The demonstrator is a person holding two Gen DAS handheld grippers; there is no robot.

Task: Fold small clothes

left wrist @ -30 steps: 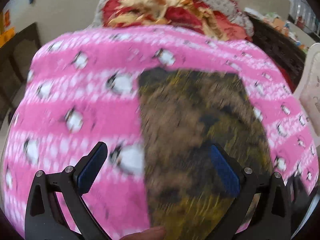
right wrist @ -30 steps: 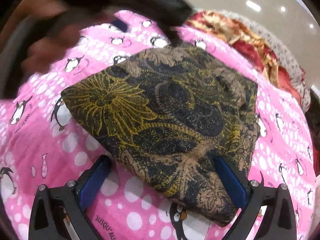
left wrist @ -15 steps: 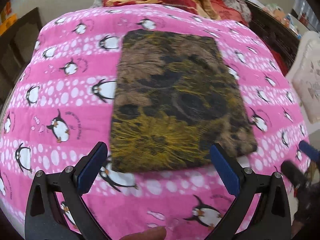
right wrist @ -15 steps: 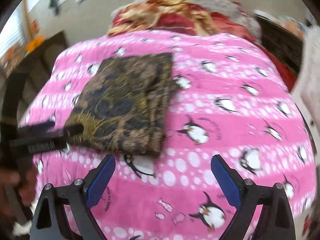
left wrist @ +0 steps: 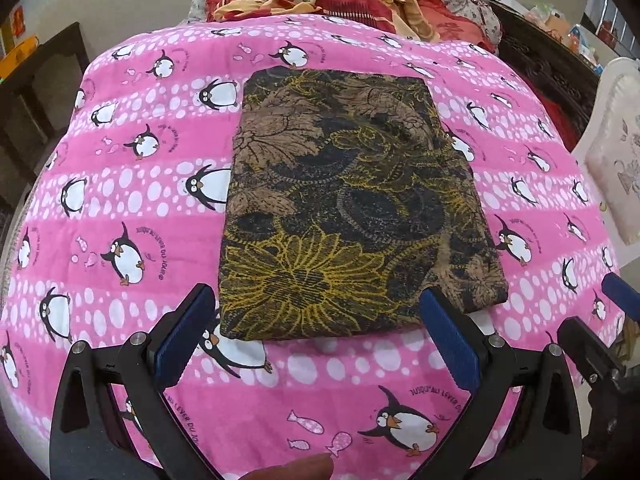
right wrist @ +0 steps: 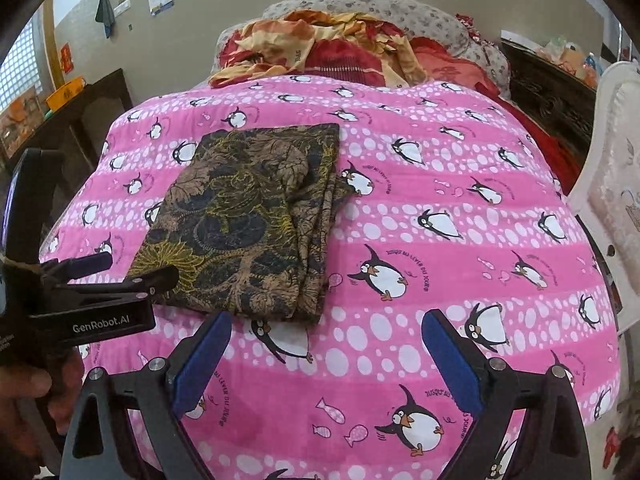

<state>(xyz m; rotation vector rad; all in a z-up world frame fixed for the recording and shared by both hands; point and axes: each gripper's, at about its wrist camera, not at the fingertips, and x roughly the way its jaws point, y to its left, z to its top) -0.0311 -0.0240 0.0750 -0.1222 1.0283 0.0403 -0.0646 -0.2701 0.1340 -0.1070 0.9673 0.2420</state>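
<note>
Pink penguin-print quilt (left wrist: 132,184) covers the bed under both of my tools. Nearest, my left tool (left wrist: 320,344) hangs with its blue-padded jaws spread wide and nothing between them, just short of the near edge of the folded dark cloth with brown and yellow flowers (left wrist: 348,204). My right tool (right wrist: 328,364) is also wide open and empty over bare quilt; its jaws have just eased in slightly. From its view the folded cloth (right wrist: 248,216) lies flat to the left, layered edges facing right. Beyond it sits a crumpled red and yellow blanket (right wrist: 320,48) against a grey floral pillow (right wrist: 384,8).
</note>
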